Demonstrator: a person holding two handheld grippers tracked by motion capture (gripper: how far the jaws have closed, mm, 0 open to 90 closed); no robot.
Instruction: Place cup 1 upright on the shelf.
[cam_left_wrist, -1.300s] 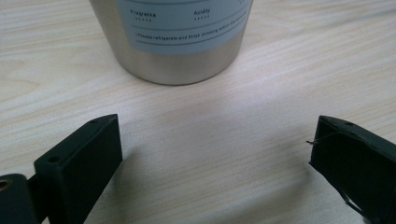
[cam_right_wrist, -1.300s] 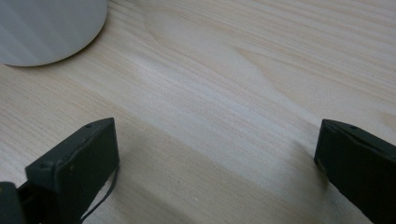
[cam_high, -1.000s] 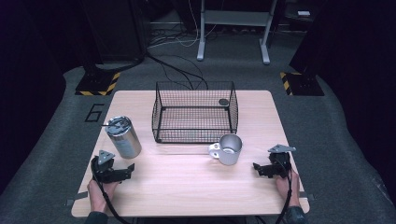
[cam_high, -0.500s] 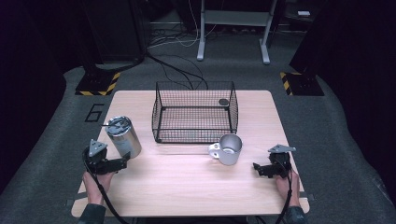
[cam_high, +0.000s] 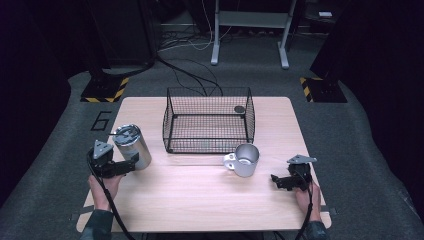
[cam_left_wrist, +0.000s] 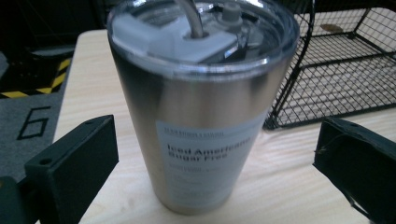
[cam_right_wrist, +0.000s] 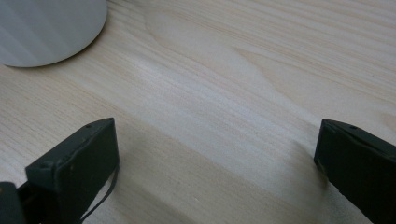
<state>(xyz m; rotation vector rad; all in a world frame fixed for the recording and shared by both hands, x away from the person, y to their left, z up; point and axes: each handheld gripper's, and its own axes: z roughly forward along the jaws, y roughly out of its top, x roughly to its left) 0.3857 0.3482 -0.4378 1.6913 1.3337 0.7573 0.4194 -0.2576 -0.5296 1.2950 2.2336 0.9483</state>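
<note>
A steel tumbler (cam_high: 133, 145) with a clear lid and a white label stands upright at the table's left side. In the left gripper view the tumbler (cam_left_wrist: 201, 107) stands between my wide-apart jaws, touching neither. My left gripper (cam_high: 131, 162) is open right at the tumbler's base. A metal mug (cam_high: 243, 160) with a handle stands in front of the black wire basket (cam_high: 209, 120). My right gripper (cam_high: 276, 180) rests open near the right front of the table, apart from the mug. The mug's rounded base (cam_right_wrist: 46, 28) shows at the top left of the right gripper view.
The wire basket stands mid-table toward the far edge, with a small dark round thing (cam_high: 239, 109) in its back right corner. Bare wood (cam_high: 200, 200) lies between the two hands. Cables and stand legs lie on the floor beyond the table.
My left gripper has moved up and to the left, from the front of the table to the tumbler, which now stands between its jaws. The right gripper has stayed put.
</note>
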